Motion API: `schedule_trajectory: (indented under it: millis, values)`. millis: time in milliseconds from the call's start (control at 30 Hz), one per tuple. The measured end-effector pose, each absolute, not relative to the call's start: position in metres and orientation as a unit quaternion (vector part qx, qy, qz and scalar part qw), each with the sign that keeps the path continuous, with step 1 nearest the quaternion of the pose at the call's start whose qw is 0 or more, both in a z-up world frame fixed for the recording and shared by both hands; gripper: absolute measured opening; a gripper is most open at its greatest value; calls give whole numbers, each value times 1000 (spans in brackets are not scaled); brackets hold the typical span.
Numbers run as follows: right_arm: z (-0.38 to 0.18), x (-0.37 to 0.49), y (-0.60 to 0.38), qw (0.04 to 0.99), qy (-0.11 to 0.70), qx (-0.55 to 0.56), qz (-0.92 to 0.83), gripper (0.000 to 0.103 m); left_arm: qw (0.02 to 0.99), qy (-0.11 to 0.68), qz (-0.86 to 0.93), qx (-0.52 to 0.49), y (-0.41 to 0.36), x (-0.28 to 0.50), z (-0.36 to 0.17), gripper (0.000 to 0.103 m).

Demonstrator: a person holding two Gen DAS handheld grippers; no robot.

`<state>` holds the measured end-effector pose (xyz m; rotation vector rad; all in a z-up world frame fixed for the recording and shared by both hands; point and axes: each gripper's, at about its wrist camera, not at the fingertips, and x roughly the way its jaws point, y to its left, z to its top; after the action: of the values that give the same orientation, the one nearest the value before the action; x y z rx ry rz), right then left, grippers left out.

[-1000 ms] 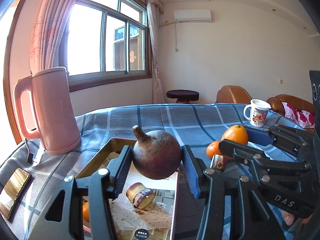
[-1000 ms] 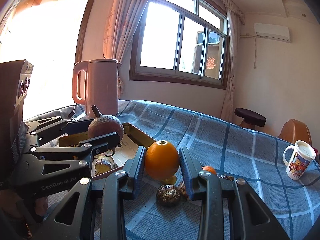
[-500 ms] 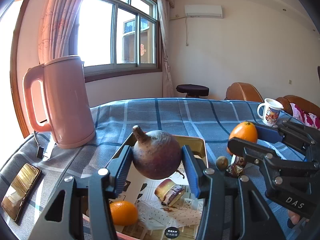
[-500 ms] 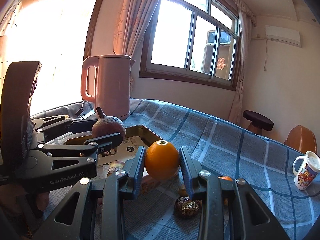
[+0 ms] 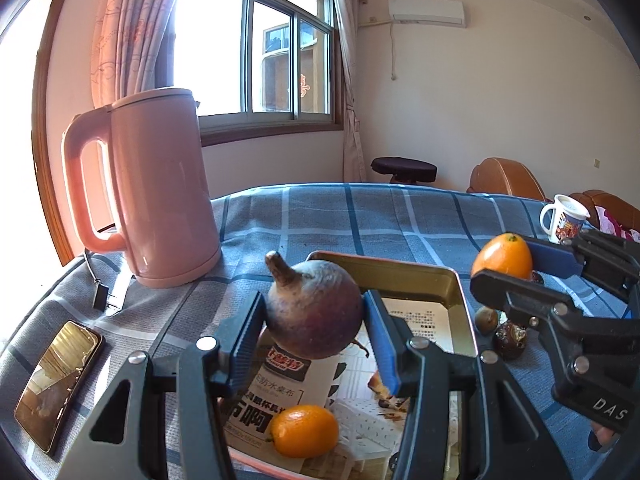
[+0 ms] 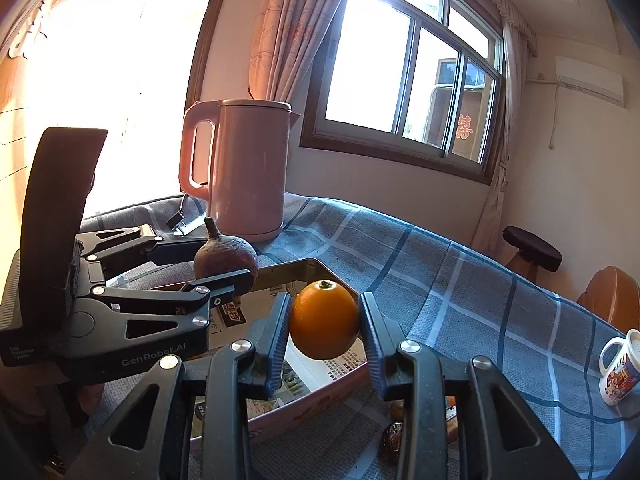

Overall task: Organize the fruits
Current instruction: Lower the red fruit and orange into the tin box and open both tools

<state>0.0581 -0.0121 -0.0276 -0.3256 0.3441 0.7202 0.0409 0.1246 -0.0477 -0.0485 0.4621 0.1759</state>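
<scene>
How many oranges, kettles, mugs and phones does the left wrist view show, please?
Oranges: 2 (loose orange, held orange)
Pink kettle: 1
Mug: 1
Phone: 1
Total: 5

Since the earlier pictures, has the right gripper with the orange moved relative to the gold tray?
Yes. The right gripper has carried the orange leftward, from over the cloth to over the gold tray.
</scene>
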Motion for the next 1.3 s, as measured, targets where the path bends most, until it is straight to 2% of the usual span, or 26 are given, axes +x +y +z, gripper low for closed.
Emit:
schedule_trajectory:
  millis: [833, 1300]
  values:
    - [-58, 87, 16, 889, 247, -146, 356, 36, 956, 284, 65, -38, 140, 61, -57, 53]
    - [-65, 89, 24, 882, 263, -146, 363, 37, 951, 299, 54, -48, 143, 66, -61, 53]
